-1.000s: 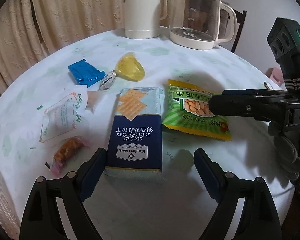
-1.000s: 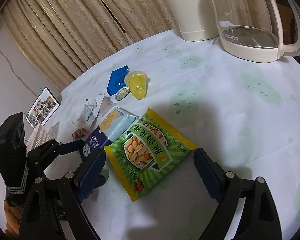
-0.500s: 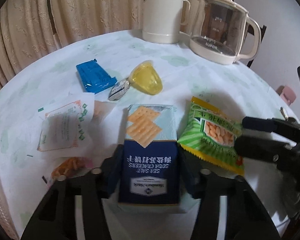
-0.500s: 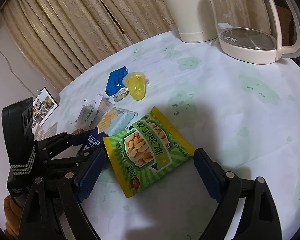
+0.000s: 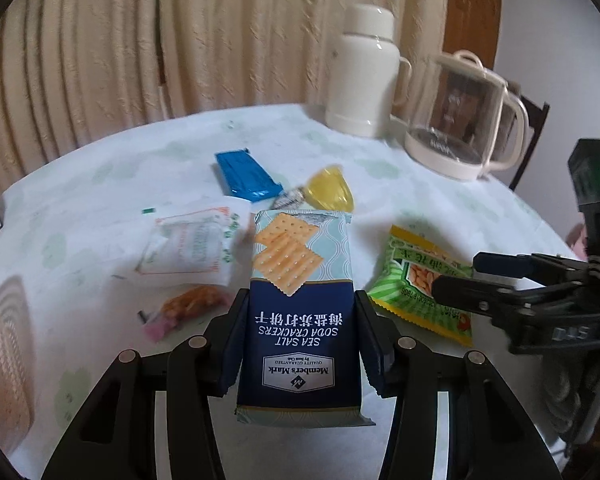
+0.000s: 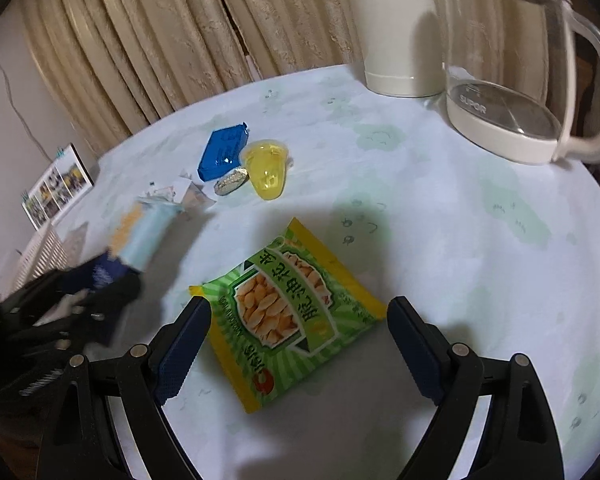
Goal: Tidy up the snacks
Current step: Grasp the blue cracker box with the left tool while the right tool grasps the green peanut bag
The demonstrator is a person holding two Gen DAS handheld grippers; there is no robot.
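Soda cracker pack [image 5: 300, 320] clamped in left hand-held gripper [image 5: 300, 344].

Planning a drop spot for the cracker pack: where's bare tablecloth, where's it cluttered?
Bare cloth lies right of the green peanut bag, toward the glass kettle, and behind the blue wrapper toward the curtain. Crowded: yellow jelly cup, blue wrapper and white sachet bunch together left of centre.

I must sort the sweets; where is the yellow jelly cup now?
On the table, the yellow jelly cup lies beside the silver-wrapped candy and blue packet.
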